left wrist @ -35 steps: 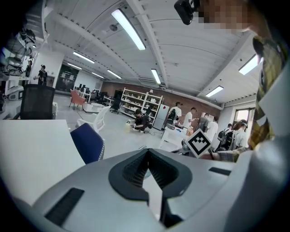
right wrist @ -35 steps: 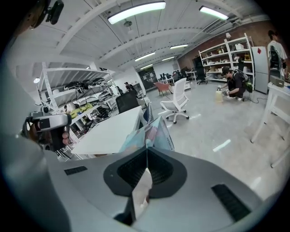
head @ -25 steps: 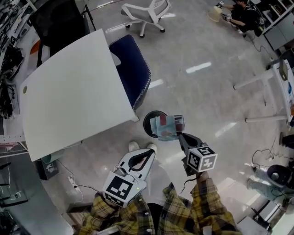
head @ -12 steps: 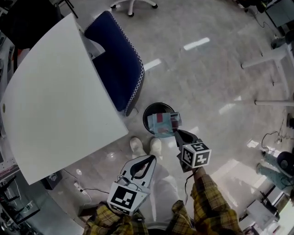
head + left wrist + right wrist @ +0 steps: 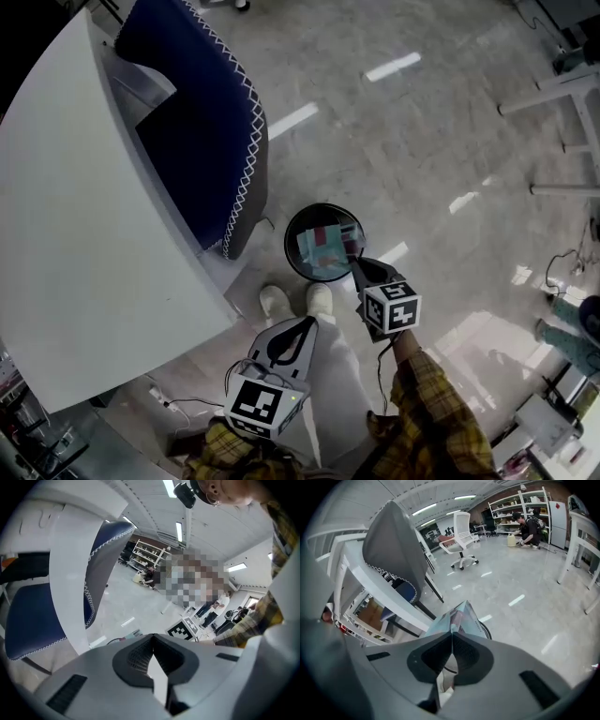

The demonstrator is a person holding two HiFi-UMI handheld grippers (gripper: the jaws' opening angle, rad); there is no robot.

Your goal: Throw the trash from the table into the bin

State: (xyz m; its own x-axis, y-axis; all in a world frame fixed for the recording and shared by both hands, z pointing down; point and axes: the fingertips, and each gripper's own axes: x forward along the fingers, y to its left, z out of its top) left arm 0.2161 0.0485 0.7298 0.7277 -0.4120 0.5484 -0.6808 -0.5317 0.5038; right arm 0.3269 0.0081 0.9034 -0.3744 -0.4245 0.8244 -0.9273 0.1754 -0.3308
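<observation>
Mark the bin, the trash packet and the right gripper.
bin [image 5: 289, 239], head view, left rim
trash packet [image 5: 322, 246], head view, middle of its face
right gripper [image 5: 354, 266], head view, shut jaw tips

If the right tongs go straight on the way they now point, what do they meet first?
Probably the black bin: the right tongs, shut on a pale blue packet, point down into its mouth. The packet leads, so it would enter first; depth is unclear.

Pale glossy floor [image 5: 422, 141] carrying streaks of lamp glare [image 5: 392, 67] — white table [image 5: 75, 216] at left with a blue-backed chair [image 5: 197, 141] pushed in at its edge, white swivel chair [image 5: 461, 538] and open shelving [image 5: 520, 508] further back, strip lights [image 5: 426, 509] along the ceiling.
</observation>
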